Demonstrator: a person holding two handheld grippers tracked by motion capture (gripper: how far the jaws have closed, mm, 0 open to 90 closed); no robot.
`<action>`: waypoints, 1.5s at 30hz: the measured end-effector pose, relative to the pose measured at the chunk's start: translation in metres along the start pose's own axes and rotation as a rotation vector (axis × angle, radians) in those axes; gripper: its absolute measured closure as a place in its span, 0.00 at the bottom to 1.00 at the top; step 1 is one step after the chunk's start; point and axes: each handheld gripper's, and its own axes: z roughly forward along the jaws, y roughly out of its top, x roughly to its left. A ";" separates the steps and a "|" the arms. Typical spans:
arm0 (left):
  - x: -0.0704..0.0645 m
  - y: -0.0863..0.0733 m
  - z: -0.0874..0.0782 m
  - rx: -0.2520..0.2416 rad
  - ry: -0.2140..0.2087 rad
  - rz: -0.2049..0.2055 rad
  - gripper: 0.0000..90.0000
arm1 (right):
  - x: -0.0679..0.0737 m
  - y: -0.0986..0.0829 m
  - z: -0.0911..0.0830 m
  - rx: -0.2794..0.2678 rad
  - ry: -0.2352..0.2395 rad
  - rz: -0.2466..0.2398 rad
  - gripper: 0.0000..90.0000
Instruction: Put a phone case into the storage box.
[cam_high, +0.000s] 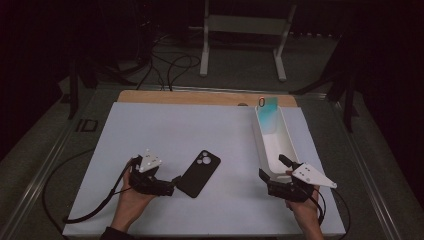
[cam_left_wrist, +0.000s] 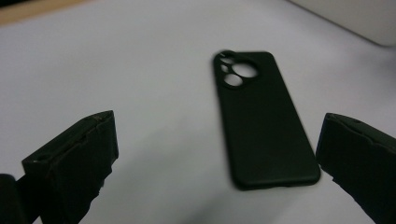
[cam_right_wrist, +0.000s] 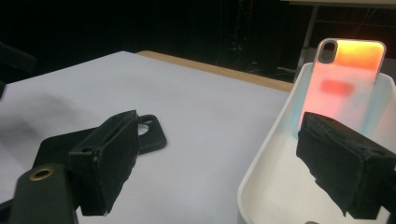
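- Our left gripper (cam_high: 172, 184) rests on the white tabletop (cam_high: 165, 130), fingers apart, just short of the black phone case (cam_high: 199, 173), which lies flat near the middle.
- We judge the case light, thin and flexible; pinching its near short edge looks the surest hold.
- Our right gripper (cam_high: 272, 167), fingers apart and empty, straddles the near end of the white tray (cam_high: 289, 145), where a translucent case (cam_high: 268, 114) leans.
- Open tabletop surrounds the black case.

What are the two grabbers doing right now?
Left hand-held gripper: open, holding nothing, by the black phone case.
Right hand-held gripper: open, holding nothing.
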 end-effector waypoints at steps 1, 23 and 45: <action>-0.003 0.001 0.004 0.013 -0.006 0.006 0.00 | 0.000 0.000 0.000 0.001 -0.001 0.000 0.15; -0.039 0.007 0.073 0.187 -0.045 0.002 0.00 | -0.001 -0.003 0.003 0.010 0.001 0.014 0.15; -0.042 0.002 0.087 0.277 0.004 0.015 0.14 | -0.002 -0.004 0.003 0.016 -0.010 0.012 0.15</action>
